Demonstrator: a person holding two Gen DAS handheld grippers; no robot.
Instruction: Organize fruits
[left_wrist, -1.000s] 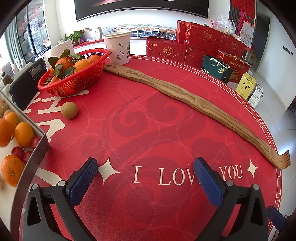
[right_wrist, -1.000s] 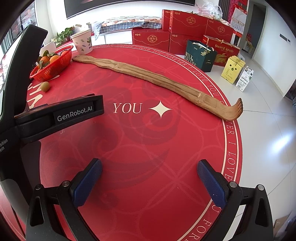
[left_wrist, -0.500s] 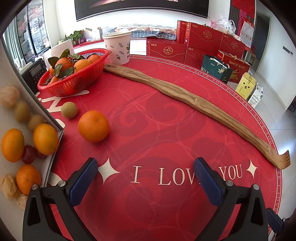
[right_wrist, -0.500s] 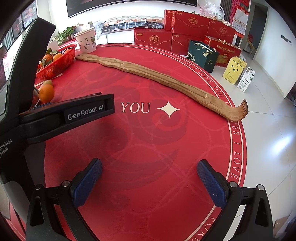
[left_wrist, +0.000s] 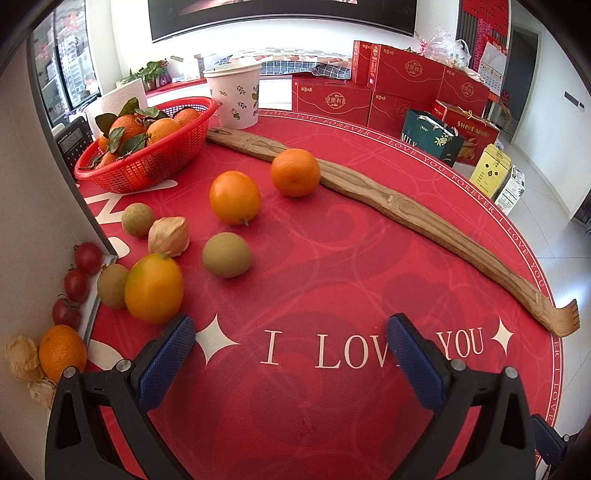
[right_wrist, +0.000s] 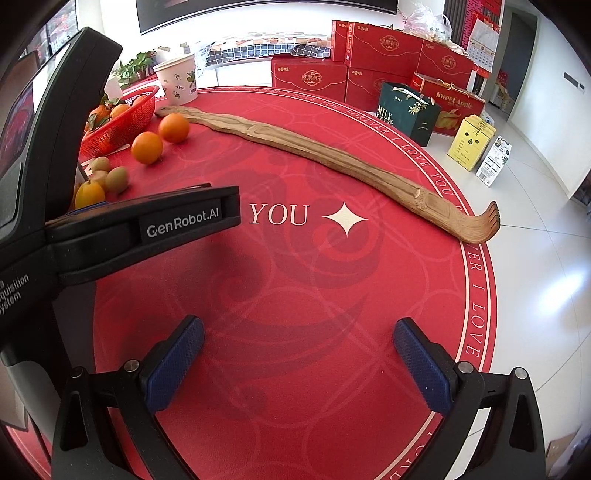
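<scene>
Loose fruit lies on the red table: two oranges (left_wrist: 234, 196) (left_wrist: 295, 172), a blurred orange (left_wrist: 153, 288) near my left finger, green-brown round fruits (left_wrist: 226, 254) (left_wrist: 137, 219) and a papery pale one (left_wrist: 168, 236). A tilted white tray (left_wrist: 40, 229) at the left holds cherry tomatoes (left_wrist: 88, 257), an orange (left_wrist: 62, 352) and more. A red basket (left_wrist: 147, 162) holds leafy oranges. My left gripper (left_wrist: 290, 363) is open and empty above the table. My right gripper (right_wrist: 297, 360) is open and empty; the fruits show far left there (right_wrist: 147, 147).
A long wooden back-scratcher (left_wrist: 399, 206) lies diagonally across the table. A white patterned cup (left_wrist: 236, 95) stands behind the basket. Red gift boxes (left_wrist: 402, 79) and bags sit on the floor beyond. The left gripper's body (right_wrist: 140, 229) crosses the right wrist view.
The white tray has tipped up at the left and several fruits have rolled out onto the table, spreading toward the back-scratcher. Both grippers stay open and almost still.
</scene>
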